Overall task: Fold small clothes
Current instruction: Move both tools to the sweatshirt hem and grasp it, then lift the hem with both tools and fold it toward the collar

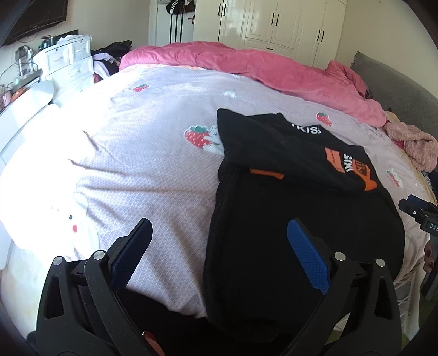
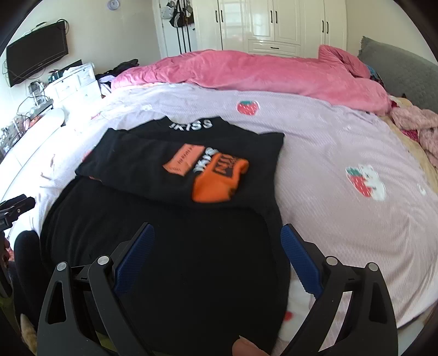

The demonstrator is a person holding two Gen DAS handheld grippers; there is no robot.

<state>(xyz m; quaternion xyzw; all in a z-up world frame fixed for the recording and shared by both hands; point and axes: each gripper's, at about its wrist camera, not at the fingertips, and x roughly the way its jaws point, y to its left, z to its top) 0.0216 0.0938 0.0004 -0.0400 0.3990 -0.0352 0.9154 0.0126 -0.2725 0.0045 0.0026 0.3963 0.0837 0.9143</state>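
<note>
A black T-shirt [image 1: 301, 219] with an orange and white print lies on the lilac strawberry bedsheet [image 1: 150, 153], its upper part folded over the lower part. It also shows in the right wrist view [image 2: 169, 219]. My left gripper [image 1: 219, 232] is open and empty above the shirt's left edge, one finger over the sheet, one over the shirt. My right gripper [image 2: 217, 238] is open and empty above the shirt's lower right part, its right finger [image 2: 301, 260] near the shirt's right edge. The right gripper also shows at the left wrist view's right edge [image 1: 421, 216].
A pink duvet [image 1: 246, 68] is bunched along the far side of the bed. A pink fluffy garment [image 1: 413, 142] and a grey headboard [image 1: 388, 79] are on the right. White drawers [image 1: 68, 60] and a wall TV [image 2: 35, 52] stand at left, white wardrobes [image 2: 273, 24] behind.
</note>
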